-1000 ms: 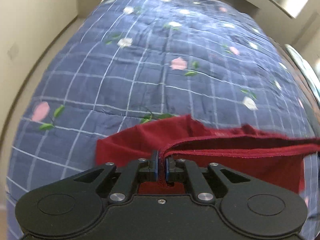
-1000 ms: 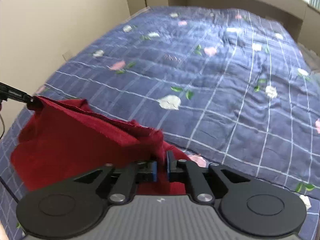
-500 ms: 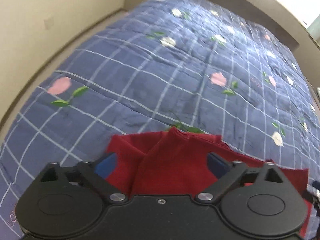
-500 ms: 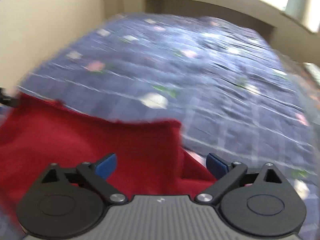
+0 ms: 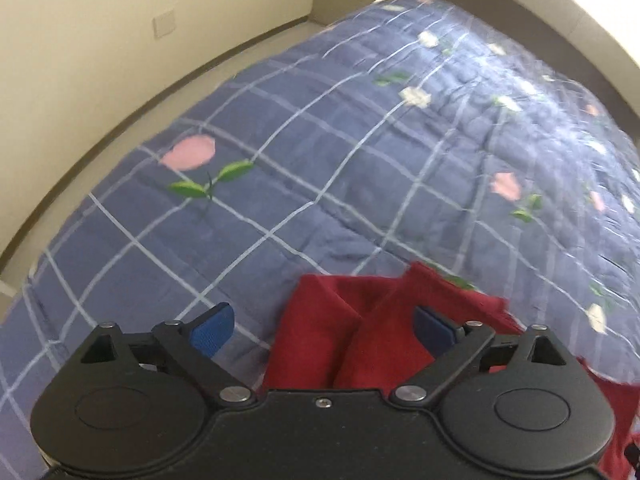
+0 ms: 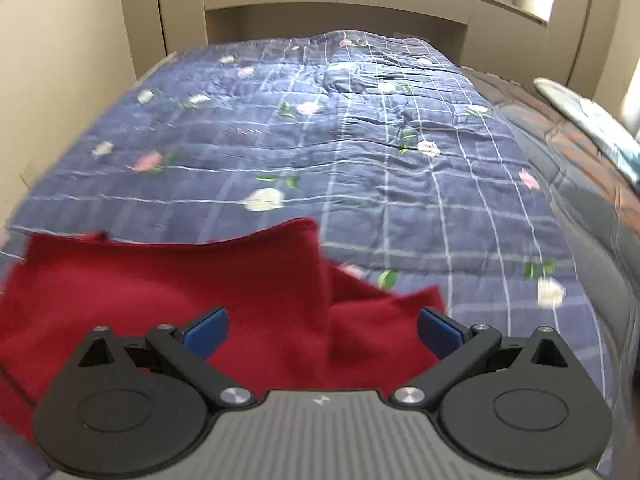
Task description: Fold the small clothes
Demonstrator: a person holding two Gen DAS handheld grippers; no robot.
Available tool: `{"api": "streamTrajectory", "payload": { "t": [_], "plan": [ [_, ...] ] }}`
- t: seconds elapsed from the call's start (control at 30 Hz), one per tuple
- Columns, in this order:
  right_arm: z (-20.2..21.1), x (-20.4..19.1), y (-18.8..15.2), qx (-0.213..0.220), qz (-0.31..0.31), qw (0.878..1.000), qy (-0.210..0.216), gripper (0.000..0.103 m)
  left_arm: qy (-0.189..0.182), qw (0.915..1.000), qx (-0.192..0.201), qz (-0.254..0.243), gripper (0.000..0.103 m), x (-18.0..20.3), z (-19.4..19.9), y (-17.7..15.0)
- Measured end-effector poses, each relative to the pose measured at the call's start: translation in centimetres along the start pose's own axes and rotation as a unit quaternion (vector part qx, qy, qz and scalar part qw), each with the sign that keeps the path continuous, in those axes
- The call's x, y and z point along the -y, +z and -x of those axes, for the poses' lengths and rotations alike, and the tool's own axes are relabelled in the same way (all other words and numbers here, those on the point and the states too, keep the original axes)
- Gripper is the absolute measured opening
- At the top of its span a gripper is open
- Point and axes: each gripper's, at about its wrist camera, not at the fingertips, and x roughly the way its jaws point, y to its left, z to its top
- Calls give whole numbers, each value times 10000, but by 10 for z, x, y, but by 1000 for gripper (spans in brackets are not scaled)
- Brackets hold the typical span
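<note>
A dark red garment [image 6: 168, 280] lies folded over on the blue checked quilt [image 6: 360, 160] at the near end of the bed. In the left wrist view the garment [image 5: 360, 328] shows a crease down its middle, under the right half of the gripper. My left gripper [image 5: 324, 330] is open and empty just above the garment's left edge. My right gripper [image 6: 320, 330] is open and empty above the garment's right part. The blue pads [image 6: 206, 330] stand wide apart.
The quilt with flower prints covers the whole bed. A beige wall [image 5: 100, 40] and the floor strip run along the bed's left side. A headboard niche [image 6: 336, 8] stands at the far end. A brown bedcover and a pale pillow [image 6: 588, 120] lie at the right.
Both grippers were shut on the garment's edge, holding it lifted. They opened and let it drop onto the quilt. Both have since pulled back, the left swinging left.
</note>
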Motion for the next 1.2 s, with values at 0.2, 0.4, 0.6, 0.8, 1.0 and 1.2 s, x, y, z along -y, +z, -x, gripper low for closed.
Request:
{"api": "streamTrajectory", "payload": {
  "t": [0.2,0.4,0.6,0.8,1.0,1.2],
  "plan": [
    [89,-33,-34,-37,-300,9994,194,103,-360,9989,194,-235,102,8,94,-45],
    [182,-59,-56,84,-523,9981,314,103,-627,9973,94,-360,102,-8,185,-106],
    [260,-87,-52,516,-369,9974,338,103,-678,9953,84,-682,102,-24,268,-145],
    [318,-103,-52,983,-160,9936,532,103,-719,9913,381,-1031,102,-32,340,-164],
    [322,-108,-52,987,60,9933,596,103,-636,9874,749,-1239,102,-34,383,-174],
    [284,-97,-42,815,311,9936,711,103,-422,9917,623,-1040,102,-25,377,-170]
  ]
}}
